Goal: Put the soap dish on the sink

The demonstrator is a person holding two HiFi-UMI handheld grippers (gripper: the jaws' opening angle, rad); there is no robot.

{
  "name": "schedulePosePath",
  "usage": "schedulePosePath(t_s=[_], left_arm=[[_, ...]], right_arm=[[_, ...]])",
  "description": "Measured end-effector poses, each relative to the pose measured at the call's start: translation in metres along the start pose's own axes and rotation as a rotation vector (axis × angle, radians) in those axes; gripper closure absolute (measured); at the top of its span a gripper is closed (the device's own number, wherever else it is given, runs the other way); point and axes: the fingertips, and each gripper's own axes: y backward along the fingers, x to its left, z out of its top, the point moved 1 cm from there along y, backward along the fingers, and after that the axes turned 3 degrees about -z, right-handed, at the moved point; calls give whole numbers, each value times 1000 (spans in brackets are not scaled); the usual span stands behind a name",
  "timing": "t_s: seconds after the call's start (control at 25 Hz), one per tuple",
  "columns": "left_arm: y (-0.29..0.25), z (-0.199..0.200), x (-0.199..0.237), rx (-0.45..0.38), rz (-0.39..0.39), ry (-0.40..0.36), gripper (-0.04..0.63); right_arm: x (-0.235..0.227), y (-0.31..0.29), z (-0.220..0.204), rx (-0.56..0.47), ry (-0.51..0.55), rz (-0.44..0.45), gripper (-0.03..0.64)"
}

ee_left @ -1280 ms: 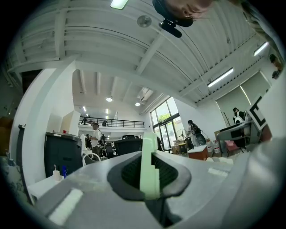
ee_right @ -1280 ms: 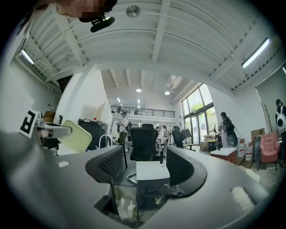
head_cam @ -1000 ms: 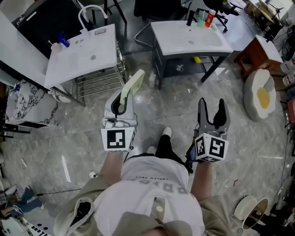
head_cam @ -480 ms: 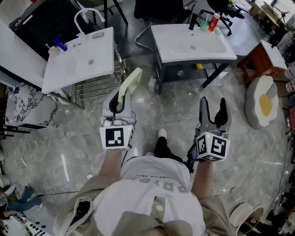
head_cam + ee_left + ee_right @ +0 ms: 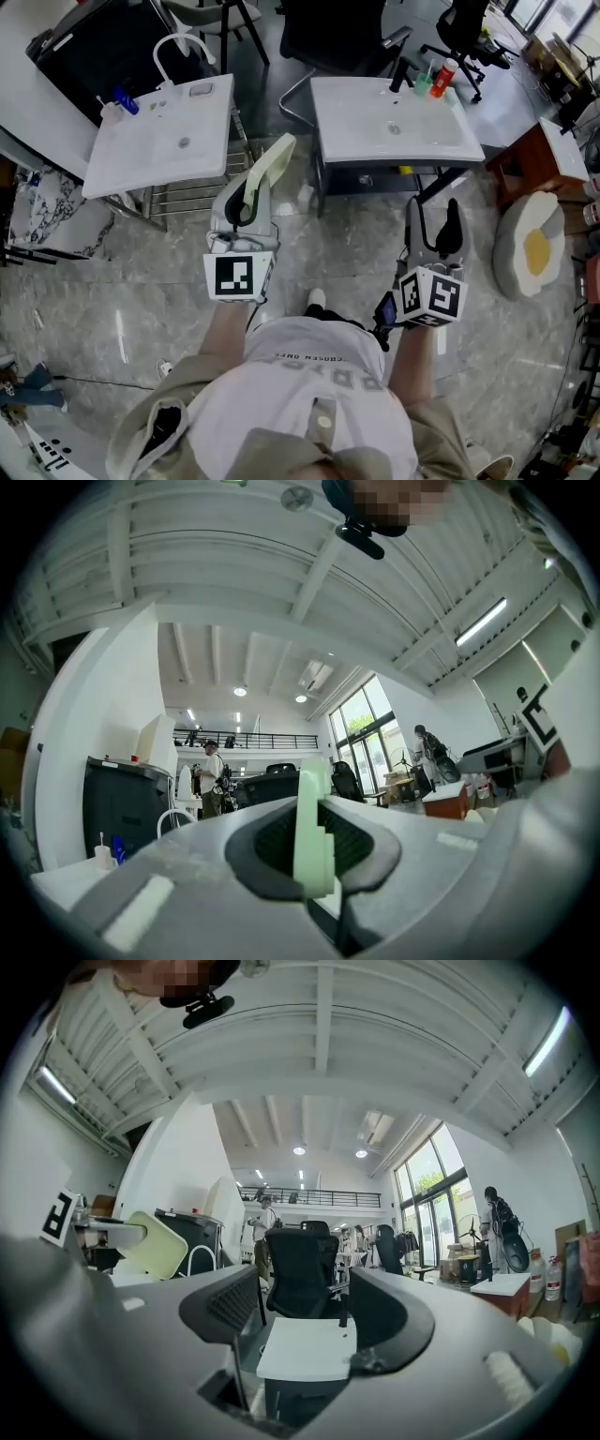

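The pale green soap dish [image 5: 269, 167] stands on edge between the jaws of my left gripper [image 5: 248, 199], which is shut on it. In the left gripper view the soap dish [image 5: 312, 829] shows edge-on in the left gripper [image 5: 314, 841]. My right gripper [image 5: 432, 214] is open and holds nothing; in its own view the right gripper [image 5: 314, 1302] frames a white sink [image 5: 309, 1346], with the soap dish [image 5: 165, 1244] at the left. Ahead on the floor stand two white sinks, one at the left [image 5: 141, 155] on a metal rack and one at the right [image 5: 375, 127] on a dark stand.
Red and green bottles [image 5: 442, 77] and a black tap [image 5: 403, 73] sit at the right sink's back edge. A blue bottle [image 5: 126, 97] stands on the left sink. Black office chairs [image 5: 333, 37] are behind. An egg-shaped cushion [image 5: 527, 246] and a brown cabinet [image 5: 534, 155] are at the right.
Both grippers have moved forward together towards the two sinks, which now lie closer. The left gripper's hold on the soap dish is unchanged, and the right jaws stay open.
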Motion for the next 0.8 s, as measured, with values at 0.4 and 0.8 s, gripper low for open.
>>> schedulePosePath(t_s=[0.4,0.8], left_arm=[[-66,-15,-21,17,9,2,574],[-80,-38,-22,99,36,22,574]], right_arm=[[-36,-61,-17,20,-2,49,319],[-40,-90,-45,81,-37,88,319]])
